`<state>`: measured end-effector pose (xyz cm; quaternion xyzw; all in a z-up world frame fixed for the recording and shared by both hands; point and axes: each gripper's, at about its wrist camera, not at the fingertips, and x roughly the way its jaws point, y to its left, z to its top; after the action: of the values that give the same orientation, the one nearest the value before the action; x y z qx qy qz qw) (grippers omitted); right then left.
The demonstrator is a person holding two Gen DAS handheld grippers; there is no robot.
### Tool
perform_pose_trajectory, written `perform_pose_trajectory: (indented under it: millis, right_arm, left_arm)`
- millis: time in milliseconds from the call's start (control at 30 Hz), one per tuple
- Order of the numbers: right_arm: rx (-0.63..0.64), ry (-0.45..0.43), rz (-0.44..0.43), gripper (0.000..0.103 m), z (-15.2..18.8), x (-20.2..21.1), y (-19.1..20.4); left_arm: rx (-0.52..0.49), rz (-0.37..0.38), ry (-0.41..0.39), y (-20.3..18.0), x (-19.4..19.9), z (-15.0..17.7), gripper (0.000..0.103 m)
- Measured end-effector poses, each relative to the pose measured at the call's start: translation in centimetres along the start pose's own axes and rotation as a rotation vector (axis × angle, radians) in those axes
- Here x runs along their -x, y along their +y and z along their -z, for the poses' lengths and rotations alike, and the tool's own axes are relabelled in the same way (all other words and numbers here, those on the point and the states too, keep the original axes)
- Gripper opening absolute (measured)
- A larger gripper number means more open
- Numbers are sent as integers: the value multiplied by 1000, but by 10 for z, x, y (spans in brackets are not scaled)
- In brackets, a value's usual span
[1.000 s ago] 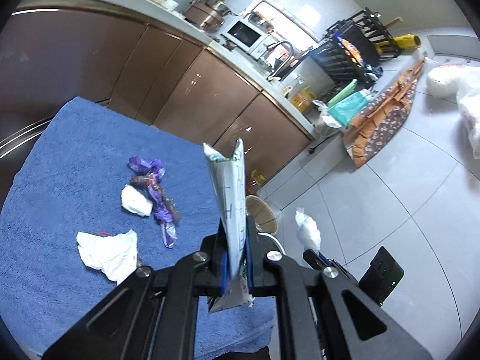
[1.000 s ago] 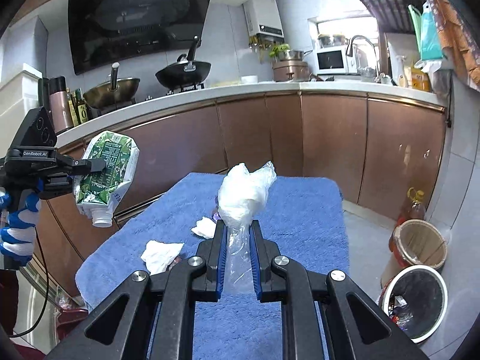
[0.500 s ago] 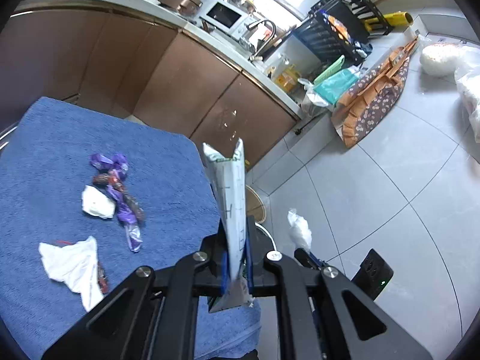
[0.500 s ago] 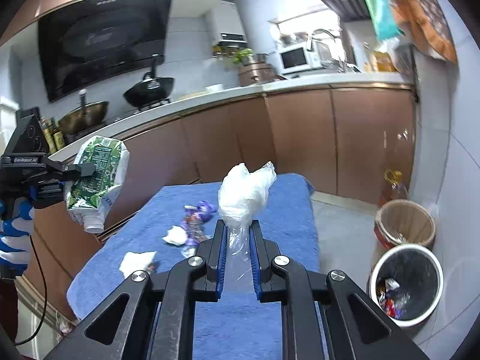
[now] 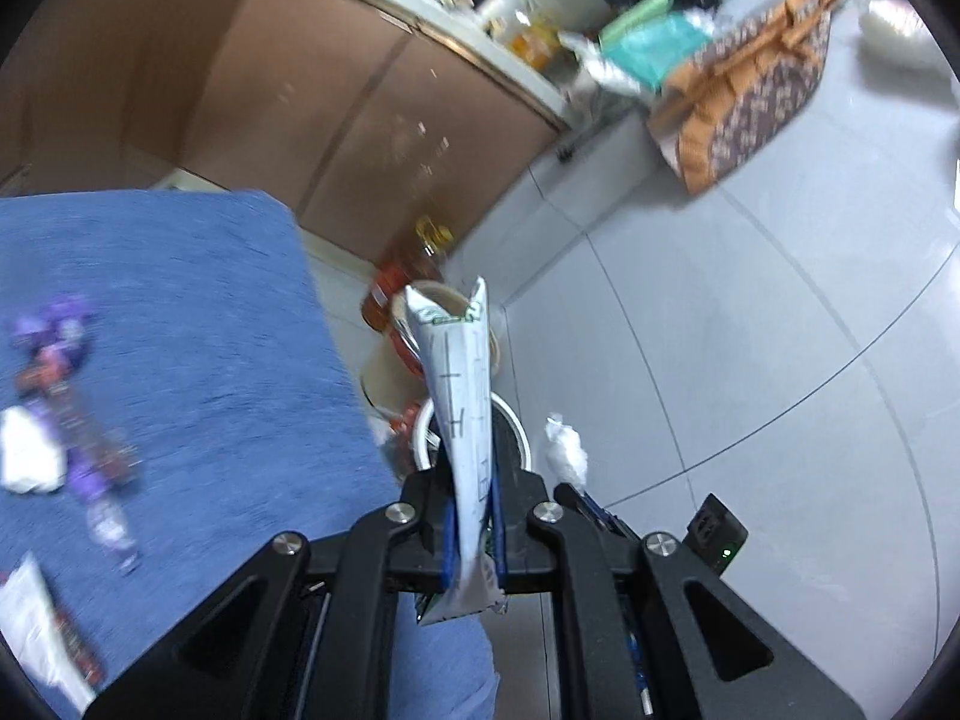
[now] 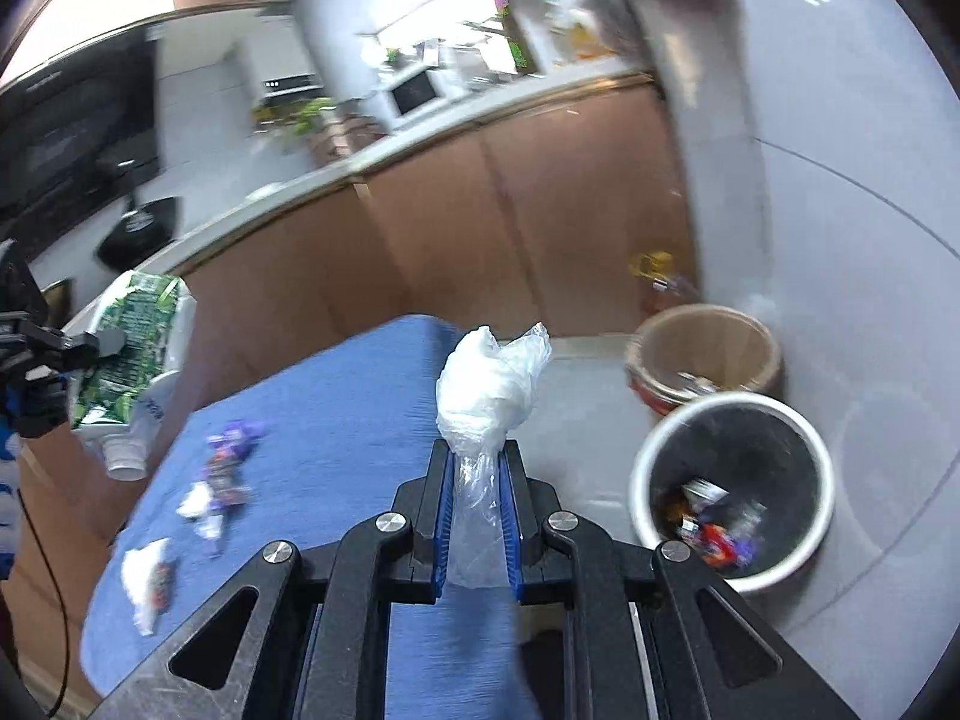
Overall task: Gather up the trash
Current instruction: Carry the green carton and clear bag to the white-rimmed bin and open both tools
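Left gripper (image 5: 470, 531) is clamping a flattened carton (image 5: 457, 420) edge-on; its long axis is running up and away from the jaws, far end pointing over the bins. Right wrist view is showing what the left cannot: the carton's (image 6: 129, 354) green printed face and white cap hanging downward. Right gripper (image 6: 478, 516) is pinching the neck of a crumpled clear plastic bag (image 6: 489, 381), which is standing upright above the jaws. Black bin (image 6: 732, 486) with white rim is sitting on the floor just beside the blue cloth (image 6: 336, 420), touching a tan bin (image 6: 702, 354). Purple wrappers (image 5: 66, 414) and white tissue (image 5: 27, 459) are lying on the cloth.
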<state>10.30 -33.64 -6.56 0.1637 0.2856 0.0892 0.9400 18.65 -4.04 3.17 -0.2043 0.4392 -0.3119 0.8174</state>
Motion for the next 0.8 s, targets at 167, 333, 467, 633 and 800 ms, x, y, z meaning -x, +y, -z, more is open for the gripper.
perform_pose_trajectory:
  millis: [167,333,467,633,800]
  right_arm:
    - [-61,27,97,14,1,-22,-48]
    - [-109,46,171,14,0,-41,-93]
    - [-140,66,220,16,1,-58,-124]
    - [-131,90,295,16,3,-76,-144]
    - [-116,107,368,24,7,-86,-157]
  left_arm:
    - [-58,22,125,-25,-100,-22,8]
    - [-113,29,242,-49,-193,-29,8]
    - [-149,17,334,-61,-265,-25,8]
    - [-209,-9,400,-78,-339,-17,8]
    - [-241,-37,411,-91,-391,-14,11]
